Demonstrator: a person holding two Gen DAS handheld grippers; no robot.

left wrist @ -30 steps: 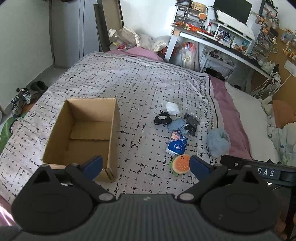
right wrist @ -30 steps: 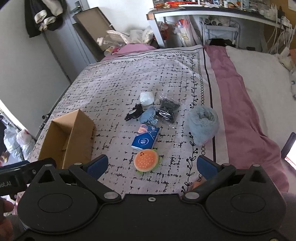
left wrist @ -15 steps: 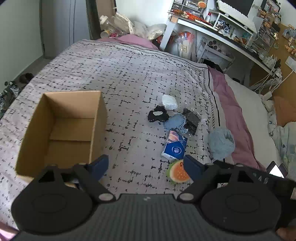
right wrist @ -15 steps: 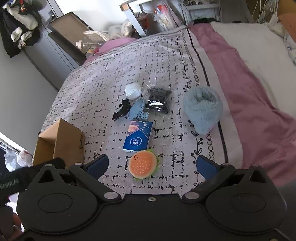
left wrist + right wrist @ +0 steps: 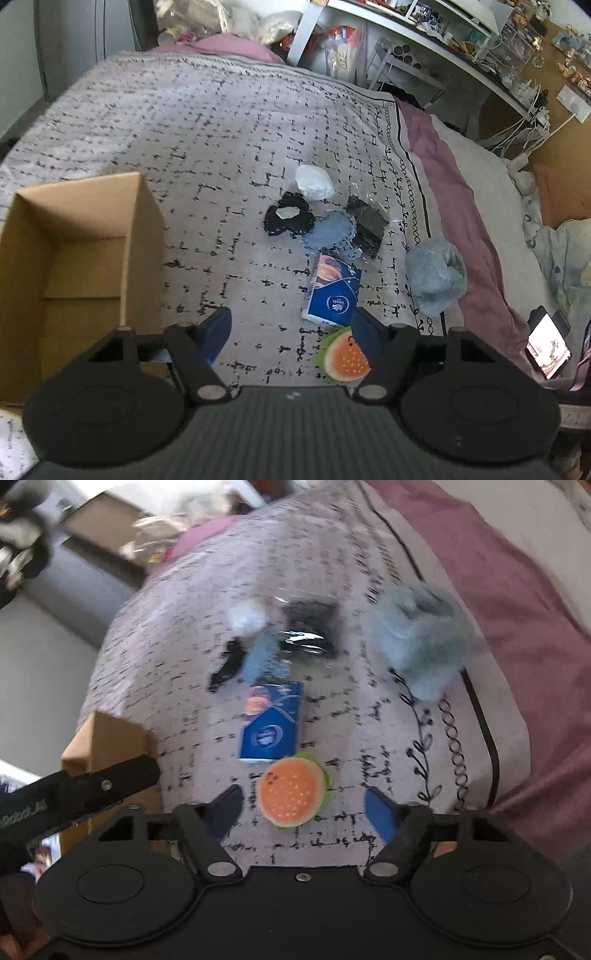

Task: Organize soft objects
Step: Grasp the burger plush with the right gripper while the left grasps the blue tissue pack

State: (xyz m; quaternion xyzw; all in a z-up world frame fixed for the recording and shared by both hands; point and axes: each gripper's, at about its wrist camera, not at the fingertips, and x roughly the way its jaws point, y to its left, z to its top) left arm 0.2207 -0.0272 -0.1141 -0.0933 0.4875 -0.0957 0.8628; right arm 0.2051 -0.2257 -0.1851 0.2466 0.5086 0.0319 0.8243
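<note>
A plush burger (image 5: 291, 795) lies on the patterned bedspread, between the open fingers of my right gripper (image 5: 304, 810) and just ahead of them. It also shows in the left wrist view (image 5: 345, 360), by the right finger of my open, empty left gripper (image 5: 291, 332). Beyond it lie a blue tissue pack (image 5: 332, 291), a blue cloth (image 5: 330, 234), a black cloth (image 5: 288, 219), a black bagged item (image 5: 367, 225), a white wad (image 5: 314, 182) and a fluffy blue plush (image 5: 436, 275). An open cardboard box (image 5: 74, 258) stands at left, empty as far as I see.
The bedspread (image 5: 207, 122) ends at a pink sheet (image 5: 454, 206) on the right. A phone (image 5: 548, 349) lies at the right edge. A cluttered desk (image 5: 424, 40) stands beyond the bed. The left gripper's body shows in the right wrist view (image 5: 77, 790) beside the box (image 5: 110, 738).
Both grippers have moved forward and down toward the bed. The burger now sits between the right gripper's fingers, and those fingers have narrowed. Nothing was taken hold of.
</note>
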